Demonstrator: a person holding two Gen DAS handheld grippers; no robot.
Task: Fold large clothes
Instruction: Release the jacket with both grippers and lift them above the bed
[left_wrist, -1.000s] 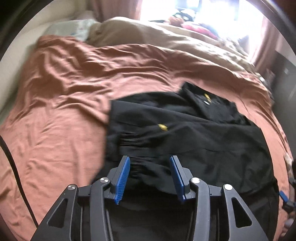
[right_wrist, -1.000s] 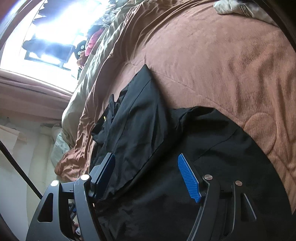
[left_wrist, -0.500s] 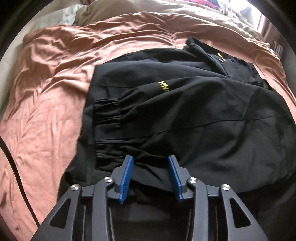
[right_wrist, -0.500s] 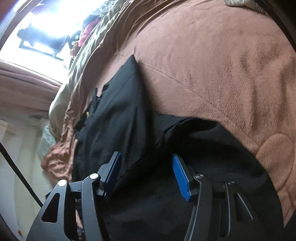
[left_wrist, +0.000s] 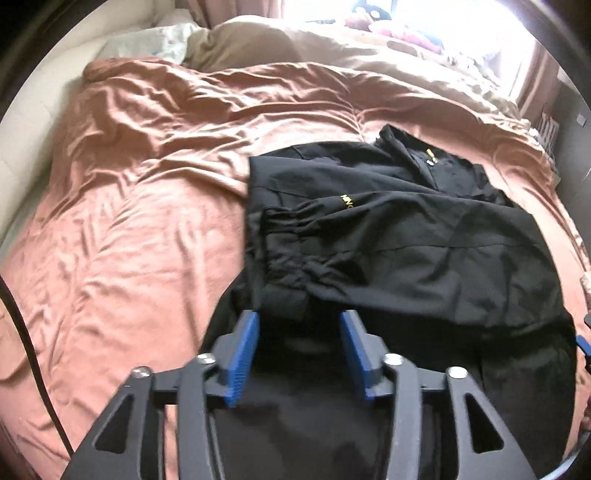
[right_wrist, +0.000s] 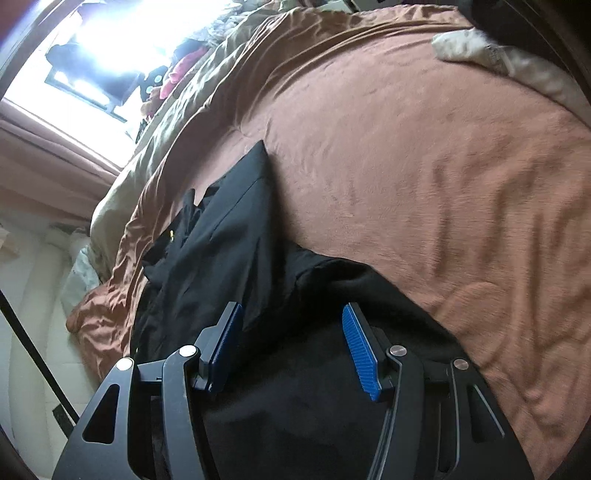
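Jacket (left_wrist: 424, 240) now sits lower-right, farther off; my left gripper (left_wrist: 299, 347) and right gripper (right_wrist: 291, 343) gape empty above its hem, regrasp pending.

One black jacket (left_wrist: 406, 236), one brown bedspread (left_wrist: 147, 206), one beige duvet (left_wrist: 258, 48), two tools: left tool (left_wrist: 299, 325), right tool (right_wrist: 291, 317)

A home bedroom is showing here. A wide bed is taking up most of the scene, a wrinkled rust-brown bedspread (left_wrist: 155, 206) lying over it and a beige duvet (left_wrist: 258, 48) bunching along its far side. A pale pillow (left_wrist: 162, 37) is resting at the far left. Daylight is pouring through a far window (right_wrist: 92, 48), pink curtains (right_wrist: 48, 162) hanging beside it.
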